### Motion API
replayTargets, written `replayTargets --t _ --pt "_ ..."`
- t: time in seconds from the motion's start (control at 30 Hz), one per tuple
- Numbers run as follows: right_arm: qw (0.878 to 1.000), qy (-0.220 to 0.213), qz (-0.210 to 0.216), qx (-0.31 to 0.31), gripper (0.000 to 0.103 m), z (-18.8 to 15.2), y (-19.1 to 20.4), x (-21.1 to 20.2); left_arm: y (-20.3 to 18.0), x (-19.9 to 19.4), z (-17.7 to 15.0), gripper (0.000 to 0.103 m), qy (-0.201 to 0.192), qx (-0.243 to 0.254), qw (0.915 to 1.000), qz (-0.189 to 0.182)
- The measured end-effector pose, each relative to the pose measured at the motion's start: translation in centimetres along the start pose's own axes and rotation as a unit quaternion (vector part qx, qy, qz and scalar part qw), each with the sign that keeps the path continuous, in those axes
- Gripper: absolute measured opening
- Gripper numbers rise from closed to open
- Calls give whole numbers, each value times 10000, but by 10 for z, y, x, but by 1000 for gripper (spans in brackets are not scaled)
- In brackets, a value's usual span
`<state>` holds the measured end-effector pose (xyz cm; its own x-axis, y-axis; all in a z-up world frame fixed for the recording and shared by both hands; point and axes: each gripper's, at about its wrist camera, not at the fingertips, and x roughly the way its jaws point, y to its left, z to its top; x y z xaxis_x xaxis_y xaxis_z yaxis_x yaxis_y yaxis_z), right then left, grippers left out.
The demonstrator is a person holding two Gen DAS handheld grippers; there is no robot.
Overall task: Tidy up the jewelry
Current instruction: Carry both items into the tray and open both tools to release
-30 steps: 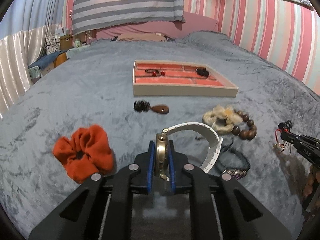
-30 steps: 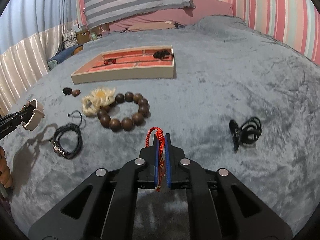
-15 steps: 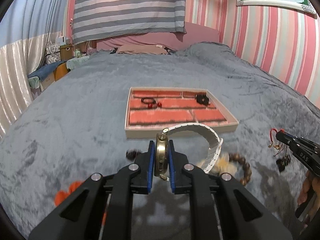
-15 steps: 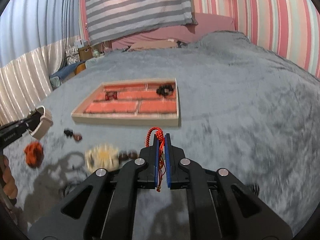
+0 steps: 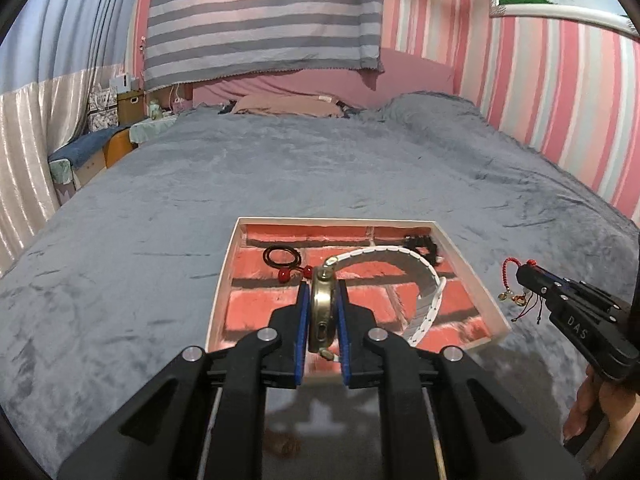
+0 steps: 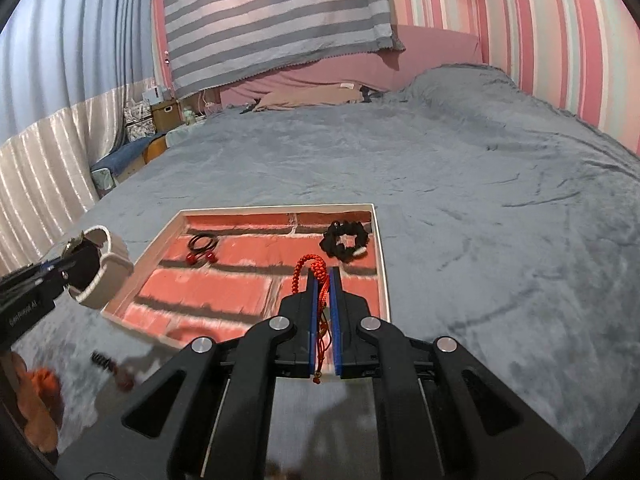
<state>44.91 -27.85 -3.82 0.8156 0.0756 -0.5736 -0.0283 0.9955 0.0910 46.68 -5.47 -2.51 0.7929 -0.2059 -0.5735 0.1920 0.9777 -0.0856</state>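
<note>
My left gripper [image 5: 322, 294] is shut on a watch [image 5: 322, 312] with a brass case and a white strap [image 5: 424, 280], held above the near part of the brick-patterned tray [image 5: 219, 292]. My right gripper [image 6: 324, 280] is shut on a red cord bracelet [image 6: 306, 270], held over the tray's [image 6: 381, 264] near right part. In the tray lie a black hair tie with red beads [image 5: 285, 262] and a black scrunchie [image 6: 345, 240]. The right gripper [image 5: 524, 274] shows at the right in the left wrist view, the left gripper [image 6: 66, 266] at the left in the right wrist view.
The tray sits on a grey plush bedspread [image 5: 280, 172]. An orange scrunchie [image 6: 42, 390] and a small dark hair piece [image 6: 106, 364] lie near the tray's front left. A striped sheet hangs on the back wall [image 5: 264, 16]. Pink striped wall on the right.
Both grippers have moved forward from the loose jewelry toward the tray and now hover over its near part. Each keeps its item.
</note>
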Motion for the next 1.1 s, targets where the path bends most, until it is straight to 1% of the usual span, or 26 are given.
replayTargets --t 0.13,0.27,0.33,0.43,0.5,0.7,0.83,0.93,1.03,1.07,1.1 --pt "9999 127 -79 74 6 8 -1 45 3 47 4 13 285 -129 9995 92" --pt "9991 364 -214 26 6 7 -2 88 8 90 1 13 602 -126 9978 256" --pt "9985 485 -228 59 6 6 -5 101 10 104 -1 13 691 -128 9970 320" --pt "9977 616 -257 62 6 5 -6 117 18 122 -3 13 867 -259 9953 347" --pt "9970 712 -314 15 6 6 -6 125 19 133 -4 13 957 -239 9942 427" --pt "9941 996 -436 -2 7 3 -6 143 20 149 -8 14 1223 -249 9910 483" --pt "9929 1096 -457 -13 7 1 -7 148 16 151 -7 14 1266 -108 9904 542" --pt "9906 1290 -452 8 8 -1 -7 153 16 150 -7 17 1249 -115 9906 548" --pt "9900 1338 -454 -3 10 -3 -6 154 16 150 -7 18 1289 -100 9901 545" --pt "9898 1354 -441 -17 11 -3 -5 154 15 150 -6 20 1296 -78 9899 577" --pt "9897 1366 -429 -39 14 -3 -4 154 15 149 -6 27 1285 -71 9899 594"
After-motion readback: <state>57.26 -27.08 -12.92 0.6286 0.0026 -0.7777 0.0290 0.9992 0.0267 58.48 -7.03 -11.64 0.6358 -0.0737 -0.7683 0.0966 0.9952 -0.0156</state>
